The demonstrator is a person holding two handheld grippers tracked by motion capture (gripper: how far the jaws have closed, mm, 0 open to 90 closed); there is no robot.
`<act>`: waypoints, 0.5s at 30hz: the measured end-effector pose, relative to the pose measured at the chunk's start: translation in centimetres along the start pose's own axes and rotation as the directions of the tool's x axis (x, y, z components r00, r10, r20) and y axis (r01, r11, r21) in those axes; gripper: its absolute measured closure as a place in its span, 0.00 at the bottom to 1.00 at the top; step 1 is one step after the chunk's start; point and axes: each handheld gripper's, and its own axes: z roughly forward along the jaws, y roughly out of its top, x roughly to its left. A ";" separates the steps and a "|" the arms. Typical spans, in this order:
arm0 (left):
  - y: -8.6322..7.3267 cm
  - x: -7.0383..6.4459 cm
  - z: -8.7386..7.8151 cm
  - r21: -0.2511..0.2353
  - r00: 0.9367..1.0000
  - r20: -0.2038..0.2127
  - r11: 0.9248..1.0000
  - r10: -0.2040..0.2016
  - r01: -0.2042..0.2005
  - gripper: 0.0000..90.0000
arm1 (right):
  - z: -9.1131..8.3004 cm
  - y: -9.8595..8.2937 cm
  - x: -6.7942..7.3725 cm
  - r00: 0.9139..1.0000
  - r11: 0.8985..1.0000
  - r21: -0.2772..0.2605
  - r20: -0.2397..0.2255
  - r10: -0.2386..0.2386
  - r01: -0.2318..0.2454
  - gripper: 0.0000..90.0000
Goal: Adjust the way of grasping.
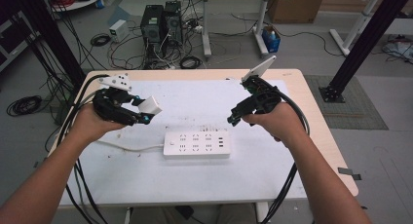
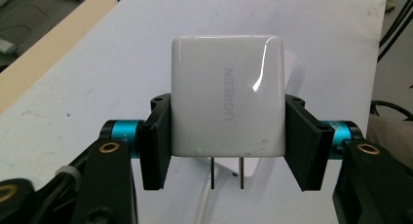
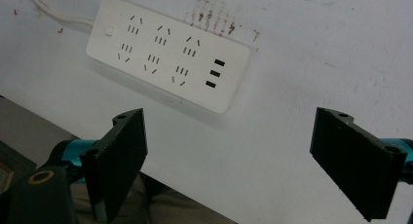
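Left gripper jaws clamp white charger by flat sides, prongs down, held above mat at 10 o'clock from power strip; light, rigid, glossy, likely slippery. Right gripper jaws wide open, empty

White sheet on wooden table; behind, floor w/ two PC towers, tangled cables, blue box.
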 end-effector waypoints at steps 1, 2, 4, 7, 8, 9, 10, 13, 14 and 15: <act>0.0 0.0 0.0 0.000 1.000 0.000 1.000 0.000 0.000 0.47 | 0.0 0.0 0.0 1.000 1.000 0.000 0.000 0.000 0.000 0.14; 0.0 -0.1 -0.1 -0.019 1.000 0.010 1.000 0.017 -0.016 0.47 | 0.0 0.0 -0.1 1.000 1.000 -0.009 -0.008 0.008 -0.008 0.14; 0.0 -0.4 0.0 -0.047 1.000 0.020 0.999 0.022 -0.021 0.47 | -0.1 0.0 -0.2 1.000 1.000 -0.010 -0.026 0.014 -0.014 0.14; 0.1 -0.7 0.3 -0.046 0.999 0.026 0.998 0.047 -0.045 0.47 | -0.1 0.1 -0.2 0.998 1.000 -0.015 -0.055 0.021 -0.022 0.14; 0.2 -0.9 0.4 -0.052 0.999 0.029 0.998 0.046 -0.044 0.47 | -0.1 0.2 0.0 0.993 0.999 -0.022 -0.111 0.029 -0.032 0.14; 0.3 -1.0 0.5 -0.051 0.998 0.032 0.997 0.051 -0.050 0.47 | -0.1 0.2 0.1 0.990 0.999 -0.025 -0.135 0.034 -0.038 0.14; 0.3 -1.1 0.7 -0.053 0.998 0.034 0.997 0.053 -0.051 0.47 | 0.0 0.3 0.3 0.987 0.999 -0.029 -0.155 0.032 -0.037 0.14; 0.5 -1.4 1.1 -0.053 0.997 0.038 0.997 0.066 -0.064 0.47 | 0.1 0.6 1.1 0.981 0.999 -0.035 -0.195 0.024 -0.032 0.14; 0.5 -1.5 1.3 -0.054 0.997 0.041 0.997 0.066 -0.063 0.47 | 0.1 0.6 1.1 0.981 0.999 -0.035 -0.195 0.024 -0.032 0.14; 0.5 -1.5 1.4 -0.048 0.997 0.045 0.997 0.070 -0.068 0.47 | 0.4 0.7 1.8 0.974 0.999 -0.035 -0.226 0.021 -0.029 0.14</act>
